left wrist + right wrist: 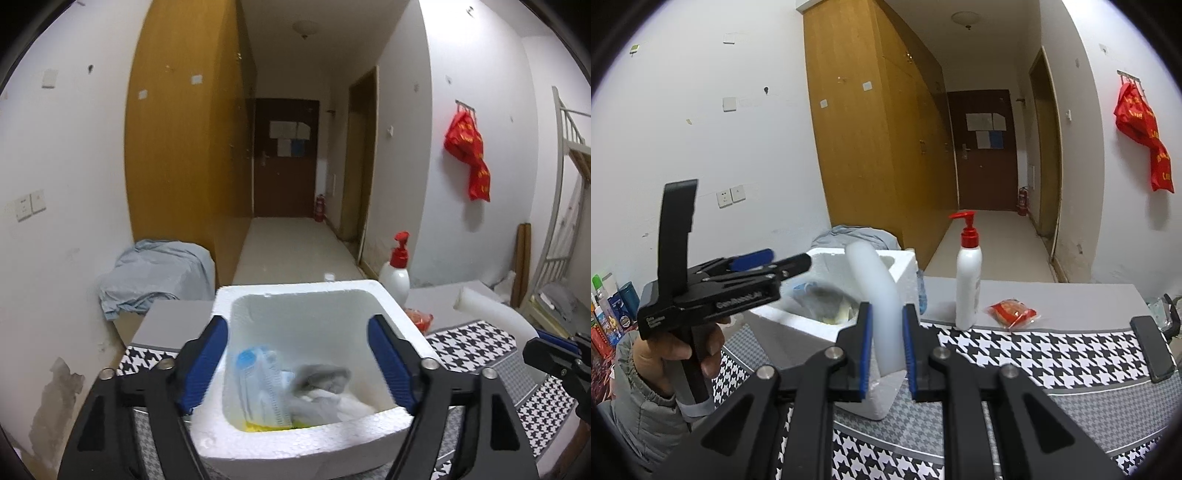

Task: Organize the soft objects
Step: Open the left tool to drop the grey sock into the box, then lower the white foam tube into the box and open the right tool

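Our right gripper (885,347) is clamped on a white foam tube (877,291), which bends up and over toward the foam box (905,269). Our left gripper (297,363) has its jaws wide apart and holds nothing; it hangs above the box (295,435), one finger on each side of the opening. Inside the box we see a plastic bag (258,380), a grey cloth (321,376) and something yellow (258,426) at the bottom.

We think the tube goes into the box next. It is long and springy, so it may catch the near rim or spring out again when we let go. The box looks light; a push from the tube could slide it on the table mat (1015,343). The left gripper also stands in the way over the opening.

Behind the box, toward the far edge of the table, stands a pump bottle (968,280), and a red packet (1012,313) lies just beside it. A black phone (1152,349) lies at the right edge. The mat in front of the bottle gives open room.
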{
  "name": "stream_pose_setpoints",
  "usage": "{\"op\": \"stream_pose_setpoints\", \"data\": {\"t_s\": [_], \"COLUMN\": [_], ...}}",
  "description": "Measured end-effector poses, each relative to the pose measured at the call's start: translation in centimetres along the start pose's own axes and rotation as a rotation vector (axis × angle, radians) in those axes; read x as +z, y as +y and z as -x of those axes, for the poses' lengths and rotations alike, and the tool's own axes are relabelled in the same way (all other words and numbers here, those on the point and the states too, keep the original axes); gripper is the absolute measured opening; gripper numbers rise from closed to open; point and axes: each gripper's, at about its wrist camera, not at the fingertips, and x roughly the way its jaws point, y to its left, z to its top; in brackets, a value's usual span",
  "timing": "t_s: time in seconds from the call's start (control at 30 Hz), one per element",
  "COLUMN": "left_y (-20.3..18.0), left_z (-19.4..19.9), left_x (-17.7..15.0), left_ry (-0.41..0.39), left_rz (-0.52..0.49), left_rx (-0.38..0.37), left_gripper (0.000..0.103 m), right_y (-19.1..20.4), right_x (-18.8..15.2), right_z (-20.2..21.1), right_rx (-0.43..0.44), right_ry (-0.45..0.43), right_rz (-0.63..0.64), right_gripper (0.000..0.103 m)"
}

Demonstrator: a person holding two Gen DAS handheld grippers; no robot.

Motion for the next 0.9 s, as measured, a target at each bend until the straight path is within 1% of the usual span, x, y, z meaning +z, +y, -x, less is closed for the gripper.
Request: {"op": "stream_pose_setpoints", "data": {"t_s": [0.03,0.07,0.13,0.23,0.3,0.4,0.6,0.67,0.8,0.9], "left_y": [0.1,0.3,0.6,1.5,2.2,2.9,3.9,4.2,4.6,4.8], "left_z": [0.2,0.4,1.0,1.9,2.7,3.5,5.0,5.1,5.4,5.4], "left_x": [0.0,-0.1,-0.3,-0.3,-0.3,-0.2,-0.5,-0.6,-0.9,-1.0], "left_ry": [-0.005,-0.014,-0.031,-0.052,-0.070,-0.081,-0.121,-0.122,-0.118,-0.108], "left_rz": [0.005,0.009,0.021,0.056,0.085,0.106,0.114,0.112,0.102,0.099], "left_rx": [0.009,0.017,0.024,0.007,0.003,0.017,0.094,0.110,0.106,0.118], "left_gripper": [0.094,0.098,0.099,0.102,0.102,0.102,0.102,0.102,0.102,0.102], "right_y": [0.0,0.1,0.3,0.7,0.9,1.3,2.2,2.6,3.1,3.5], "right_x": [0.0,0.0,0.1,0.3,0.4,0.6,1.0,1.2,1.5,1.7], "right_z": [-0.1,-0.2,-0.4,-0.7,-1.0,-1.3,-1.9,-2.2,-2.6,-3.2], "right_rx": [0.001,0.000,0.000,0.004,0.007,0.017,0.025,0.024,0.021,0.020], "right_ry": [0.002,0.005,0.010,0.014,0.015,0.014,0.018,0.019,0.011,0.014], "right_rz": [0.001,0.004,0.008,0.014,0.021,0.026,0.036,0.044,0.058,0.057], "right_gripper": [0.019,0.019,0.019,0.019,0.019,0.019,0.019,0.019,0.019,0.019]}}
